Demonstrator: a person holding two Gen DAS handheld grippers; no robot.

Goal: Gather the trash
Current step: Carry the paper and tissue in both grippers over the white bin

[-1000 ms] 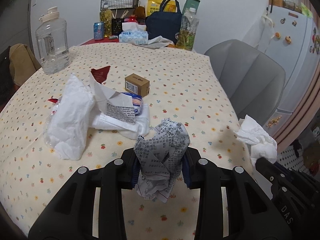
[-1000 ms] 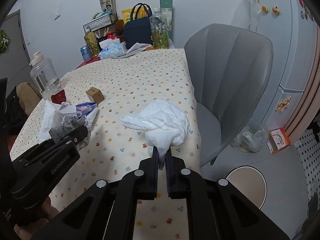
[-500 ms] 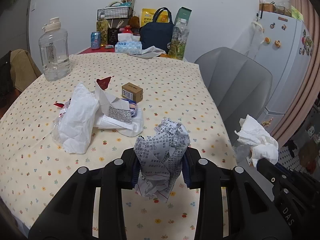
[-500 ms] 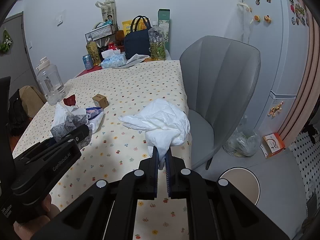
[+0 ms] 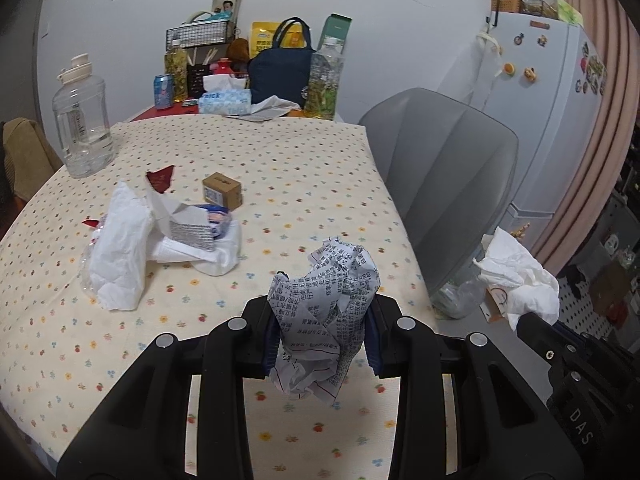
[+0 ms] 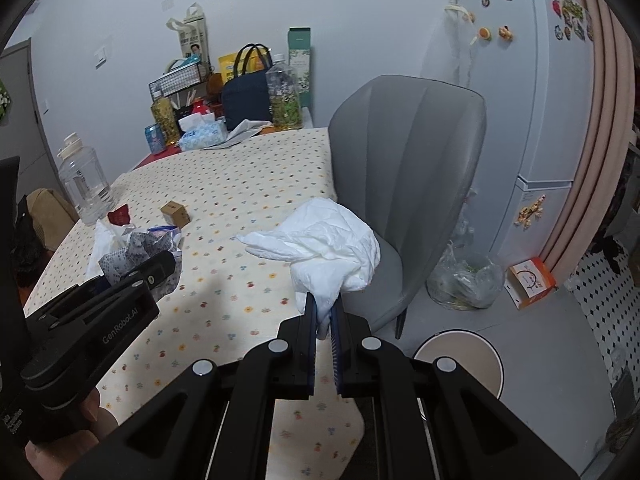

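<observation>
Two pieces of trash are off the table: the left gripper (image 5: 322, 340) is clamped on a crumpled printed paper (image 5: 326, 300), and the right gripper (image 6: 324, 328) pinches the lower tail of a crumpled white tissue (image 6: 324, 240) between nearly closed jaws. Over the last second both hands have drawn back and risen a little, so more of the floral tablecloth (image 5: 280, 184) and the floor beside it shows than before; the round bin (image 6: 460, 364) on the floor near the table's near right corner now sits just below and right of the tissue, which suggests the carry toward it is well under way and the drop comes next. A heap of white tissue and torn packaging (image 5: 160, 240) remains toward the left edge of the table, with a small cardboard box (image 5: 222, 192) just behind it, so collection looks far from finished. A clear water jug (image 5: 82, 120) stands at the far left edge and a grey chair (image 5: 452, 168) along the right edge. Readable writing: "GenRobot.AI" on the left tool's side, "DAS" on the right tool's body, and "nick" on the blue tissue box (image 5: 224, 100) at the far edge; the crumpled paper's print is too small to read
</observation>
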